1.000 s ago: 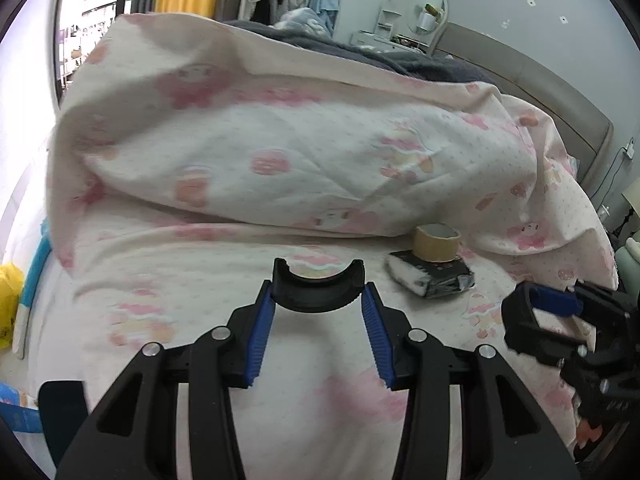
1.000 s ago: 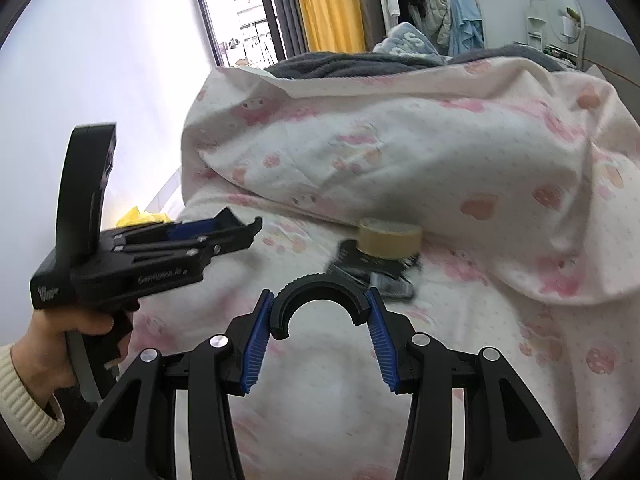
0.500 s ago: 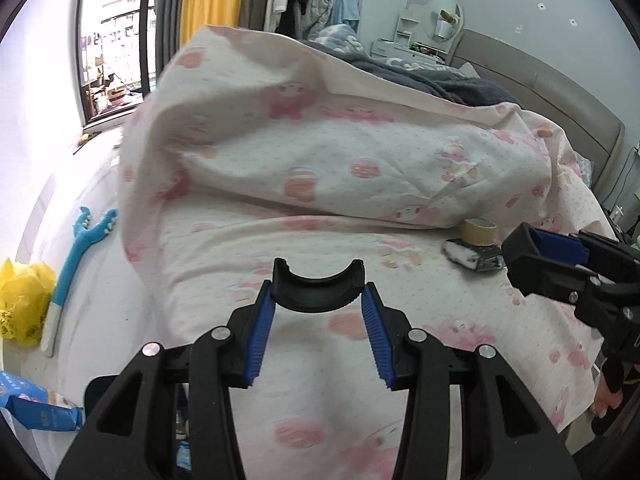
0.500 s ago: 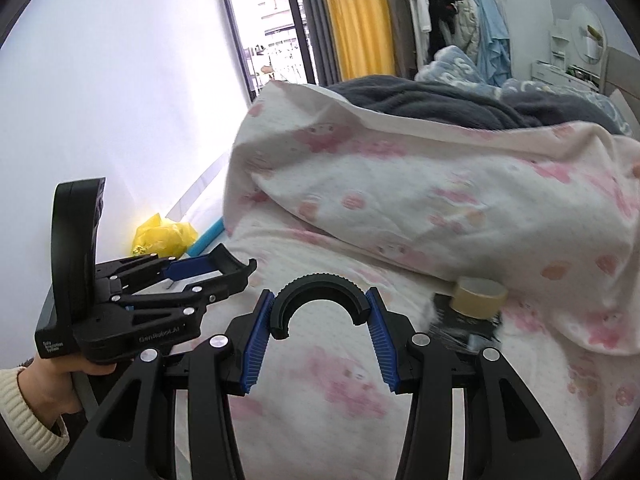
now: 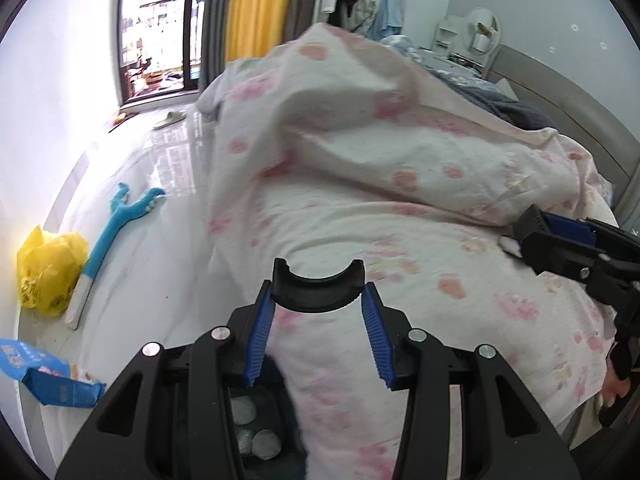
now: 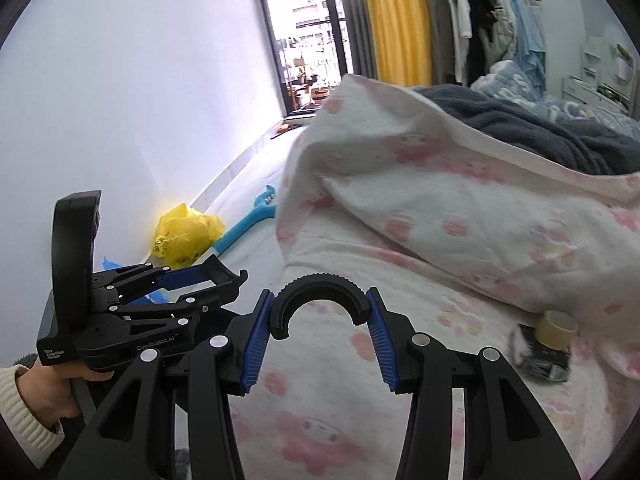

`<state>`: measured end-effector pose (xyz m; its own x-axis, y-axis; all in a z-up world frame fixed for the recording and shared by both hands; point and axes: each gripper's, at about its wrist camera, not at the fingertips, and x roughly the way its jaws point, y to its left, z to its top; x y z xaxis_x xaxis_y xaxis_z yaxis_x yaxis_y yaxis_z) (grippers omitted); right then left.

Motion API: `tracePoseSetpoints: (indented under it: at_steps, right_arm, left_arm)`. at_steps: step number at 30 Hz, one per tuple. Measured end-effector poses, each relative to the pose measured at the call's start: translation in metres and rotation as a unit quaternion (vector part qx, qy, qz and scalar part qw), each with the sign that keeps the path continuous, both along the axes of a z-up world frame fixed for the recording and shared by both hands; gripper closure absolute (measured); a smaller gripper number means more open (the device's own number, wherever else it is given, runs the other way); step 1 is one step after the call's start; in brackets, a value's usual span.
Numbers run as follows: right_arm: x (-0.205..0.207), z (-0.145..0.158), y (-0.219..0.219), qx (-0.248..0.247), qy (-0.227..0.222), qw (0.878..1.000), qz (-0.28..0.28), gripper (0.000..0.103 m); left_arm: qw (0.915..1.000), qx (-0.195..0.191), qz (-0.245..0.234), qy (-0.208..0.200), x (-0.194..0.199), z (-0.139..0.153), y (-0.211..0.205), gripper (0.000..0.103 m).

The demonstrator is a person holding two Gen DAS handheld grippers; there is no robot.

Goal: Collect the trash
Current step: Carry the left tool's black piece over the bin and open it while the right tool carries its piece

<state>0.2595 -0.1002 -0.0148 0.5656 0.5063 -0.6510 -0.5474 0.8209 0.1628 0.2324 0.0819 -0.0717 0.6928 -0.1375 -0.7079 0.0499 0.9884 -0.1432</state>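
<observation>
L gripper (image 5: 318,292): blue pads apart, nothing between them, empty. It hangs over the edge of the bed's pink-print duvet (image 5: 420,184), tilted down.
R gripper (image 6: 320,300): same, pads apart, empty, over the duvet further in.
L unit is also visible in the R cam at lower left, held by a hand (image 6: 56,384) in a cream knit cuff.

Trash locs:
- yellow plastic bag (image 5: 50,272) on the floor against the wall.
- blue snack packet (image 5: 52,380) on the floor, nearer than the bag.
- white crumpled wads (image 5: 256,428) in a dark bin right below the L gripper. Bin is mostly hidden by the fingers.
- dark wrapper (image 6: 540,356) on the bed to the R gripper's right, tape roll (image 6: 556,330) sitting on it.

Blue plastic long-handled thing (image 5: 116,232) lies on the floor just beside the yellow bag; can't tell what it is.
</observation>
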Motion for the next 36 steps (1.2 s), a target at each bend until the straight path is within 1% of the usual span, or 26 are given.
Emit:
tracePoseSetpoints:
  at_steps: [9,18,24,29,36]
  right_arm:
    - [-0.007,0.002,0.057,0.002,0.001,0.999,0.038,0.056]
    - [-0.009,-0.002,0.105,0.003,0.007,0.998,0.069,0.056]
    - [-0.011,-0.006,0.131,-0.002,0.01,0.996,0.085,0.056]
    - [-0.011,-0.015,0.149,-0.011,0.022,0.995,0.093,0.056]
    - [-0.016,-0.023,0.178,-0.02,0.029,0.993,0.112,0.056]
  left_arm:
    - [0.9985,0.003,0.036,0.042,-0.013,-0.02,0.054,0.056]
    - [0.9947,0.006,0.051,0.089,-0.023,-0.048,0.093,0.056]
    - [0.9893,0.003,0.058,0.134,-0.029,-0.072,0.113,0.056]
    - [0.9838,-0.002,0.069,0.166,-0.037,-0.09,0.134,0.056]
    - [0.9747,-0.026,0.081,0.206,-0.048,-0.114,0.157,0.055]
